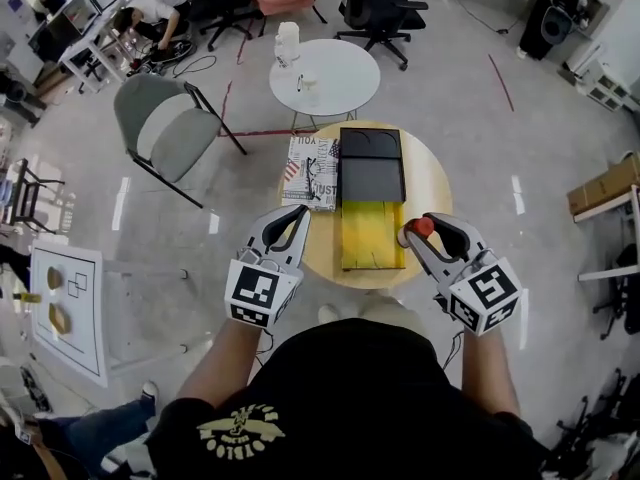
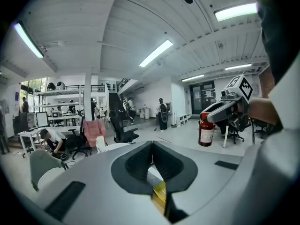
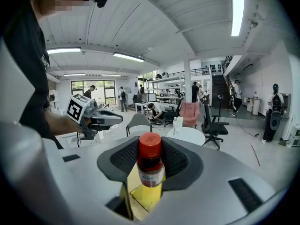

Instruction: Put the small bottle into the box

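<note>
Small bottle (image 1: 424, 227), red-capped, shows in the head view clamped at the tips of the right gripper (image 1: 417, 232). It is over the round wooden table (image 1: 432, 180), just right of the yellow part of the box (image 1: 371, 233), while the left gripper (image 1: 297, 218) hovers at the box's left near a patterned booklet (image 1: 311, 173). In the left gripper view that gripper's jaws are pressed together with nothing between them, and the right gripper across the way holds the bottle upright by its top. In the right gripper view the jaws grip the bottle on both sides, cap uppermost, with yellow box surface below it.
</note>
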